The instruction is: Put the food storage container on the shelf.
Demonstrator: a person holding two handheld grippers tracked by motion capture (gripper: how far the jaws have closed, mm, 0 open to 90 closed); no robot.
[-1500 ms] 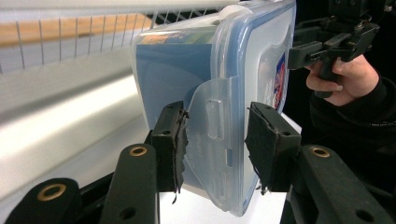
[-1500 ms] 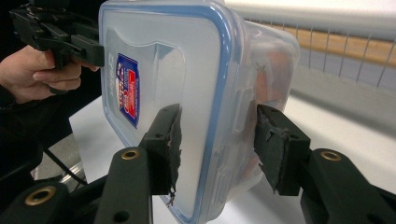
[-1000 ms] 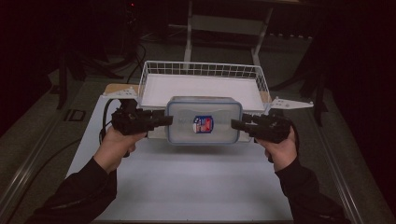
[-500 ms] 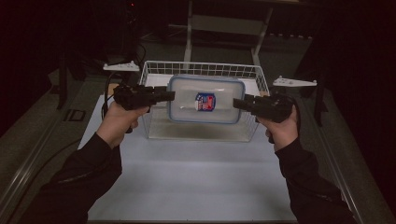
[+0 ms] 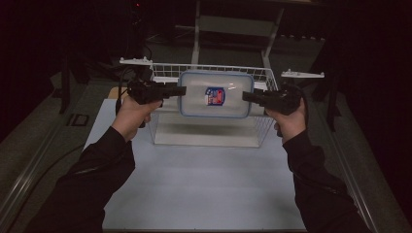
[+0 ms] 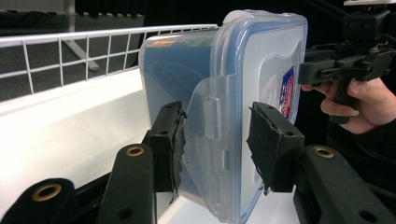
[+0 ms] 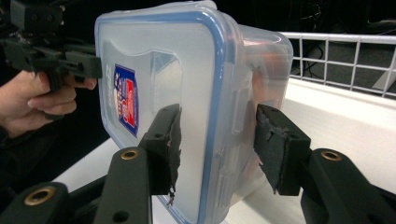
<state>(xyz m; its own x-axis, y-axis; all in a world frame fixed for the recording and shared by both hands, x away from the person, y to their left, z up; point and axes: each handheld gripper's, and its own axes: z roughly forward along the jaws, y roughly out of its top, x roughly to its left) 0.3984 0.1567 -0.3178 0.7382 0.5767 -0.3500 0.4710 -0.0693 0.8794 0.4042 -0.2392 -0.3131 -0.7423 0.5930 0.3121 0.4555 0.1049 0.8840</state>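
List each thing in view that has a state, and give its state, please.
Plastic container: lid on, side latch folded down, held in the air above the basket, tilted with its lid toward the person.
Wire basket: upright on the table, nothing seen inside.
Left gripper: jaws around the container's left end.
Right gripper: jaws around the container's right end.

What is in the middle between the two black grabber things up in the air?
The clear lidded box. In the high view it hangs between the left gripper and right gripper, over the wire basket.
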